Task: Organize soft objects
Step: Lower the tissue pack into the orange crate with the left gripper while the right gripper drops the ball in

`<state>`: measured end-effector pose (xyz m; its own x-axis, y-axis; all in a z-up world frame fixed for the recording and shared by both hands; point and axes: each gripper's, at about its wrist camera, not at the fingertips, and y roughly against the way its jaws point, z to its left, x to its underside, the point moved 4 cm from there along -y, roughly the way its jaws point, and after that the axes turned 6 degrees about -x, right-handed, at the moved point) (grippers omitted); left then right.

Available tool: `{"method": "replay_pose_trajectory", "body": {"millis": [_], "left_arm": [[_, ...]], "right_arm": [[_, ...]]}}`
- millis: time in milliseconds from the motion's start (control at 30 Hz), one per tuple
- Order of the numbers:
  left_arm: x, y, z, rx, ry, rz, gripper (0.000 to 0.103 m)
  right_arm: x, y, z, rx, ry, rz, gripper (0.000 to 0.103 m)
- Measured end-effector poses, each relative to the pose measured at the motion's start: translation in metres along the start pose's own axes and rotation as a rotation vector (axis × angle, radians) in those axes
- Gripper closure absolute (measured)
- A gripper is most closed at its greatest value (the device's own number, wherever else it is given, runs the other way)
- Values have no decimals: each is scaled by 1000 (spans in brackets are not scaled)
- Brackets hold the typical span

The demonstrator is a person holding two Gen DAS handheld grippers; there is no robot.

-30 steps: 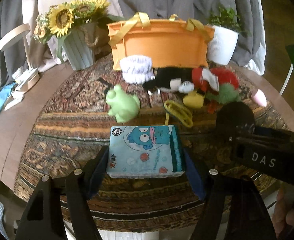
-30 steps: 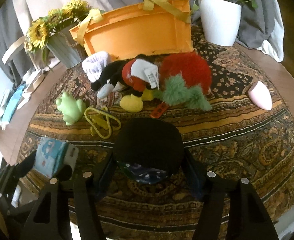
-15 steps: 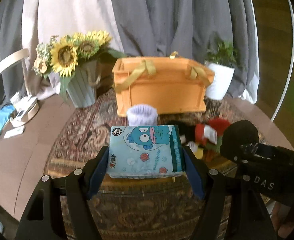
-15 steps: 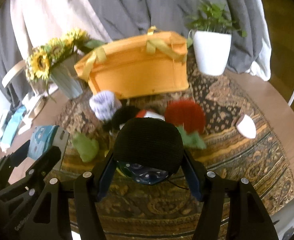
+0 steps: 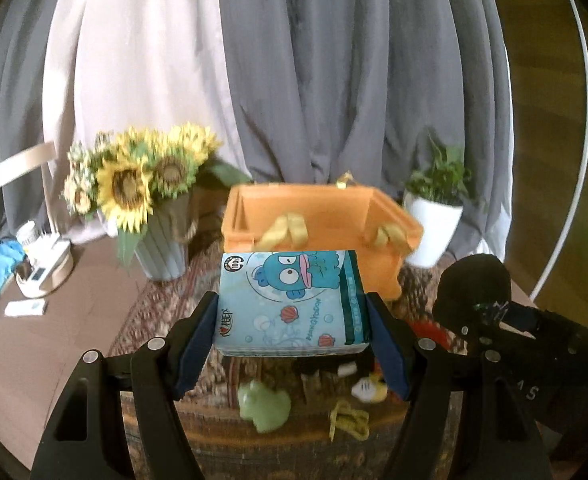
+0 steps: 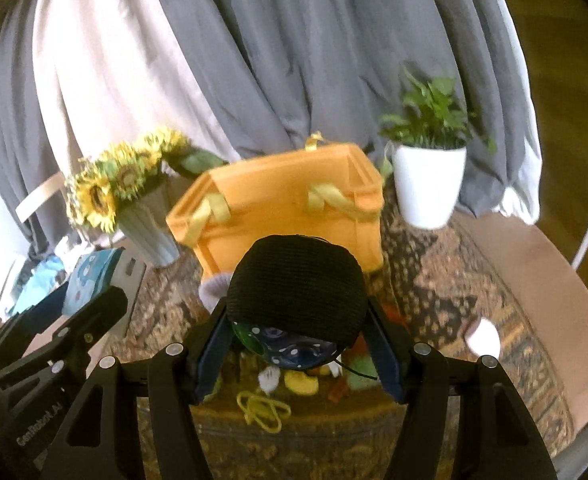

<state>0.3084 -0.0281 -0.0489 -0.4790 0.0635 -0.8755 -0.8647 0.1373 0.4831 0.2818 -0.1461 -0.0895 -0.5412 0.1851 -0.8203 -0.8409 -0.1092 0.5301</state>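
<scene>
My left gripper (image 5: pixel 294 320) is shut on a blue tissue pack (image 5: pixel 291 300) with a cartoon fish, held high above the table. My right gripper (image 6: pixel 298 328) is shut on a black mesh pouch (image 6: pixel 298 280) with a dotted blue underside, also held high; it shows at the right of the left wrist view (image 5: pixel 472 292). The open orange basket (image 5: pixel 318 216) with yellow handles stands just beyond both, also in the right wrist view (image 6: pixel 281 196). Below lie a green frog toy (image 5: pixel 263 404), a yellow cord (image 5: pixel 348 420) and plush toys, mostly hidden.
A sunflower vase (image 5: pixel 159 240) stands left of the basket and a white plant pot (image 5: pixel 434 232) right of it. A pink-white object (image 6: pixel 484 336) lies on the patterned cloth at right. Small items (image 5: pixel 41 272) sit on the bare table at far left. Grey curtains hang behind.
Both grippers have risen with their loads and tilted up; the basket's open top now shows, and the toys on the cloth have dropped low in both views.
</scene>
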Motion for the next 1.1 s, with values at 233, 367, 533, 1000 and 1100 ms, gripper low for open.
{"method": "replay_pose_trajectory", "body": {"millis": [233,367,533,1000,1100], "left_arm": [[-34,-11,-8,-32,32,-50,31],[-48,-20,-15,-60,16,-86,31],[-66,-33,-17,-89,-4,-114,31],[-105,-96,-9,-65,-60,-108,31],[-106,-116,-9,-58,-68,-80,31]], "right_arm": [[-42,-10,-4,-52,50,-56,39],[-64,-21,-8,-68,80,-91,39],[-86,-39,-11,-73,89,-94,39],[-127,-86,-17,-35,76,-92,39],[-131,-102,-20,-22,69,-73,39]]}}
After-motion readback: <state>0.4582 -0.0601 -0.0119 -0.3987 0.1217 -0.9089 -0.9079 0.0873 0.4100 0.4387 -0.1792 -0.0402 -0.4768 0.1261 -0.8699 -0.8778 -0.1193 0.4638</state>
